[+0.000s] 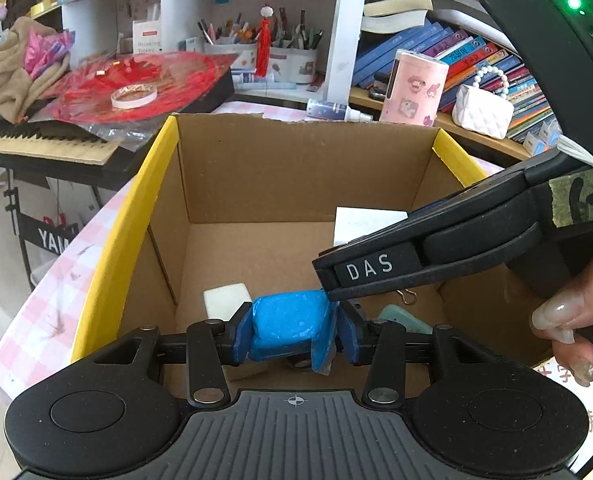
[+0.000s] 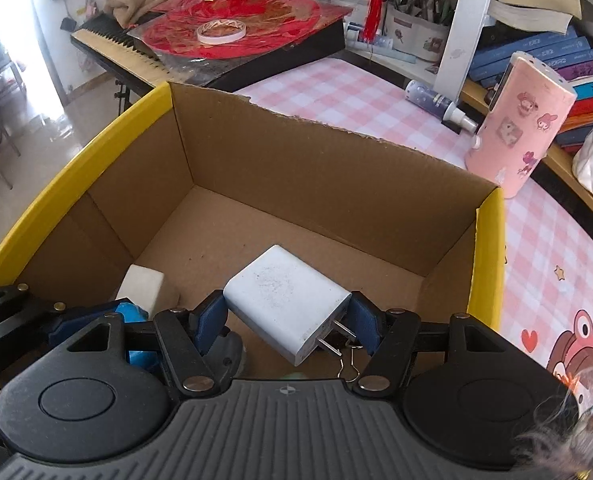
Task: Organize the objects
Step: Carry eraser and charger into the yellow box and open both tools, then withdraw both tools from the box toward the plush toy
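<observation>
The left gripper (image 1: pixel 295 330) was clamped on a blue packet (image 1: pixel 292 322), its pads pressing both ends; the right gripper (image 2: pixel 286 322) was clamped on a white charger (image 2: pixel 286 304), prongs toward the camera. Both loads hung inside one cardboard box (image 2: pixel 296 160) with yellow outer faces, standing on a pink checked tablecloth (image 2: pixel 336 88).

View differences: the left wrist view alone showed the right gripper's body crossing in from the right, the hand (image 1: pixel 576 312) on it, a teal item (image 1: pixel 406 320) on the box floor, and only a white corner of the charger. The right wrist view alone showed the charger in full, with the packet half hidden behind the left tool.

Count: one box; one keyboard (image 2: pixel 136 48); one pink cylinder (image 2: pixel 524 124); one spray bottle (image 2: pixel 440 106); one tape roll (image 2: pixel 220 32); one white block (image 2: pixel 142 284) on the box floor; one wire clip (image 2: pixel 350 364), possibly a binder clip handle, the view being partly blocked.
</observation>
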`<state>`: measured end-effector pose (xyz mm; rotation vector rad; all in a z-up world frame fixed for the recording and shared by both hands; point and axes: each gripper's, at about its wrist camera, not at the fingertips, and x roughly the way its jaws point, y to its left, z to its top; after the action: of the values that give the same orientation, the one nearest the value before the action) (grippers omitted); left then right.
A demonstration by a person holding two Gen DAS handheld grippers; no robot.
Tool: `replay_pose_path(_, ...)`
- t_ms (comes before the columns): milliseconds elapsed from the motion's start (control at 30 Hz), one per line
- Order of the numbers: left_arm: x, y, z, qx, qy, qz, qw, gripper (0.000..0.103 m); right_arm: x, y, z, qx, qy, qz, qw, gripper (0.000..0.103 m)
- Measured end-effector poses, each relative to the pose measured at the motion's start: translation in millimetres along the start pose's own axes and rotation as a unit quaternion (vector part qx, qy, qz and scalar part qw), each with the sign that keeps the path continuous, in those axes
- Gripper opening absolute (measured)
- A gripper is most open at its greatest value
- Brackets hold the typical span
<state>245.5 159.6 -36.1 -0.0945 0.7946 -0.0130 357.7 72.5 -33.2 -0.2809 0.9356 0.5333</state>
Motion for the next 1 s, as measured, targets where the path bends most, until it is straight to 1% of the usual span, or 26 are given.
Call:
replay_pose_path(67,-3.0,0.3,-0.5,0.000,-0.007,-0.001,1.0000,0.045,-2.5,-1.3,-0.9,0.003,-0.008,0.004,1.000,0.064)
replay_pose_path(100,-5.0,-0.1,-1.1,0.001,-0.010,-0.002,0.9999,0.048,-4.3,-1.8,-1.4,0.004,-0.014,0.006,1.000,0.064)
replay_pose_path(133,-7.2,-0.2,-1.6,0.001,-0.014,-0.002,0.9999,0.057,-6.4,-2.1,-1.4,0.004,-0.022,0.008,1.000,0.065)
replay_pose_path(200,-12.5,-1.1,-1.9,0.002,-0.023,-0.003,0.9997,0.067,-12.1,-1.4,-2.3,0.003,-0.043,0.010,0.999,0.071)
replay_pose_path(367,-33.2,-5.6,-2.0,0.013,-0.055,-0.009,0.9983,0.076,-34.9,2.1,-9.3,0.014,-0.090,0.001,0.996,0.071)
replay_pose_path(400,-38.8,-5.8,-2.3,0.014,-0.064,-0.007,0.9978,0.081,-43.3,3.0,-12.0,0.018,-0.106,-0.003,0.994,0.071)
replay_pose_path(433,-44.0,-5.5,-2.5,0.014,-0.073,-0.006,0.9972,0.083,-50.5,3.8,-14.3,0.020,-0.118,-0.006,0.993,0.071)
replay_pose_path(567,-66.0,-1.1,-4.3,0.005,-0.096,-0.008,0.9953,0.083,-88.1,7.4,-27.9,0.031,-0.176,-0.028,0.983,0.071)
replay_pose_path(667,-84.3,6.4,-8.7,-0.005,-0.112,-0.003,0.9937,0.084,-111.8,10.1,-40.6,0.041,-0.210,-0.051,0.976,0.071)
replay_pose_path(700,-90.4,8.8,-10.6,-0.009,-0.116,0.000,0.9932,0.086,-120.3,11.0,-46.3,0.045,-0.218,-0.059,0.973,0.071)
replay_pose_path(733,-95.9,11.5,-12.9,-0.012,-0.121,0.003,0.9926,0.088,-127.5,11.3,-52.5,0.049,-0.225,-0.067,0.971,0.071)
replay_pose_path(867,-119.8,19.5,-24.0,-0.023,-0.136,0.014,0.9904,0.089,-151.4,19.3,-84.3,0.059,-0.239,-0.099,0.964,0.071)
replay_pose_path(1000,-136.3,23.7,-38.0,-0.028,-0.138,0.021,0.9898,0.092,-165.3,28.1,-115.7,0.082,-0.238,-0.121,0.960,0.071)
